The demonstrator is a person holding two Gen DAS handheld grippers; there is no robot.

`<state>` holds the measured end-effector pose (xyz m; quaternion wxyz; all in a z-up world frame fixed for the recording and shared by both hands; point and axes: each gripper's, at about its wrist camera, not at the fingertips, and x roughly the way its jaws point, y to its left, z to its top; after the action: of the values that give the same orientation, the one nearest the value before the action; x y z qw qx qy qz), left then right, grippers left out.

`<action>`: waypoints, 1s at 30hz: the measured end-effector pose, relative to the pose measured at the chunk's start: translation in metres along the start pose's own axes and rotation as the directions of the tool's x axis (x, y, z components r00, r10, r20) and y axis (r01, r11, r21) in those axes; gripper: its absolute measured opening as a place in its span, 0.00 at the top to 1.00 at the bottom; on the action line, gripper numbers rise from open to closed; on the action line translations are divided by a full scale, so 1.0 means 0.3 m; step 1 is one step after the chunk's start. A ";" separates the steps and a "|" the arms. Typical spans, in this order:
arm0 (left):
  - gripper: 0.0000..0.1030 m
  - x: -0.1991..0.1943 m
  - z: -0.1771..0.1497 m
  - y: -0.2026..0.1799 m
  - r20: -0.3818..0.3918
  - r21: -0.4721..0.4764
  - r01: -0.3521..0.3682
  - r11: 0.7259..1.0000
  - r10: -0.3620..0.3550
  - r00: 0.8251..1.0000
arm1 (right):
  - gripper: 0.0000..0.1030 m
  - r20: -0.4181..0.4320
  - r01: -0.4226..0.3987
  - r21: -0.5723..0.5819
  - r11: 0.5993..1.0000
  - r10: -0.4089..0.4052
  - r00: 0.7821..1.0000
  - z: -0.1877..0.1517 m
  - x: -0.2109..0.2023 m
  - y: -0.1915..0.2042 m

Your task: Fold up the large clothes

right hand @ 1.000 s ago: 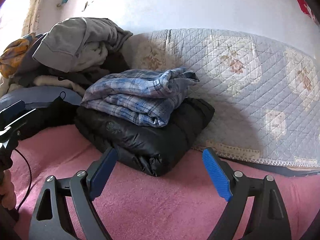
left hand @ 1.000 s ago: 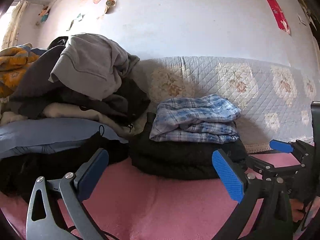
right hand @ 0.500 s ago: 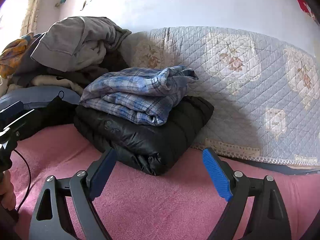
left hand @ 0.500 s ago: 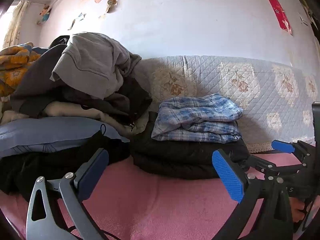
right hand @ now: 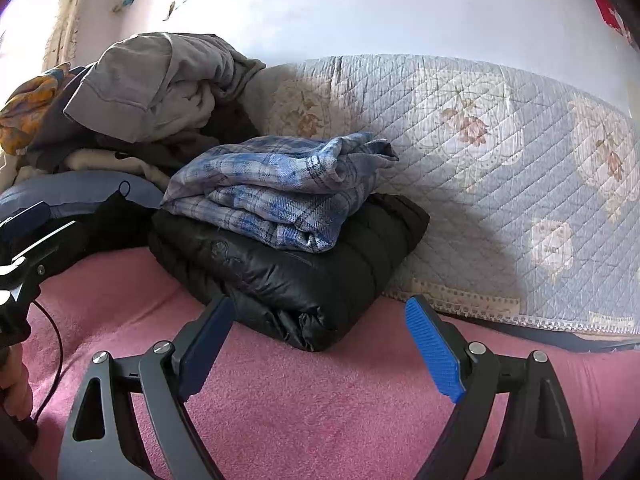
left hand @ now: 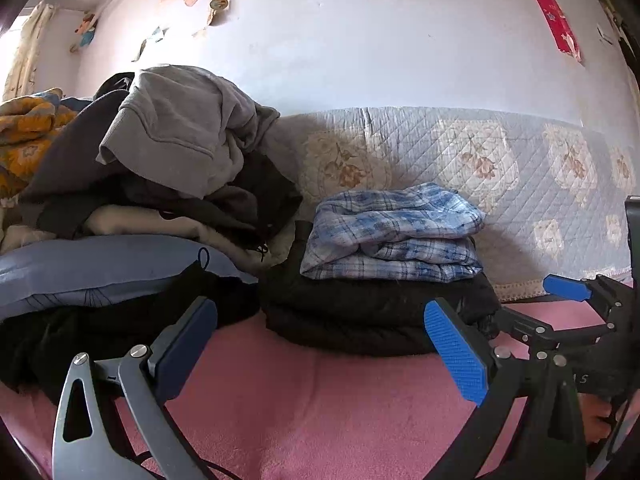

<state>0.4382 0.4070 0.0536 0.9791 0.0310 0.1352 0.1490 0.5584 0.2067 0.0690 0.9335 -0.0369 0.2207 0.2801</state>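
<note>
Both grippers, left (left hand: 320, 344) and right (right hand: 320, 344), gaped empty before the plaid shirt (right hand: 276, 192) topping the black jacket (right hand: 304, 272).

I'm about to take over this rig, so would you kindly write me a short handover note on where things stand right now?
Left gripper: jaws open, nothing between them, held over the pink blanket.
Right gripper: jaws open, empty, aimed at the folded stack.
Done: a black puffer jacket lies folded on the blanket against the quilted floral cover, with a folded blue plaid shirt on top.
Left: the unfolded heap beside the stack, with a grey sweatshirt on top and dark and cream garments beneath. A black garment lies nearest the left gripper, perhaps the easiest next pick.
</note>
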 end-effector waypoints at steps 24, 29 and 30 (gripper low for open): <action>0.00 0.003 -0.001 0.000 -0.007 0.000 0.008 1.000 -0.008 1.000 | 0.13 -0.002 0.003 -0.005 1.000 -0.003 1.000 0.000 0.001 -0.003; 0.00 0.002 -0.001 -0.003 -0.010 0.006 0.006 1.000 -0.006 1.000 | 0.13 -0.005 0.002 0.000 1.000 -0.002 1.000 -0.001 0.002 -0.004; 0.00 0.002 -0.001 -0.003 -0.010 0.006 0.006 1.000 -0.006 1.000 | 0.13 -0.005 0.002 0.001 1.000 -0.002 1.000 -0.001 0.003 -0.005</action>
<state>0.4389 0.4064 0.0529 0.9787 0.0329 0.1405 0.1458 0.5597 0.2058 0.0684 0.9333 -0.0372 0.2233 0.2789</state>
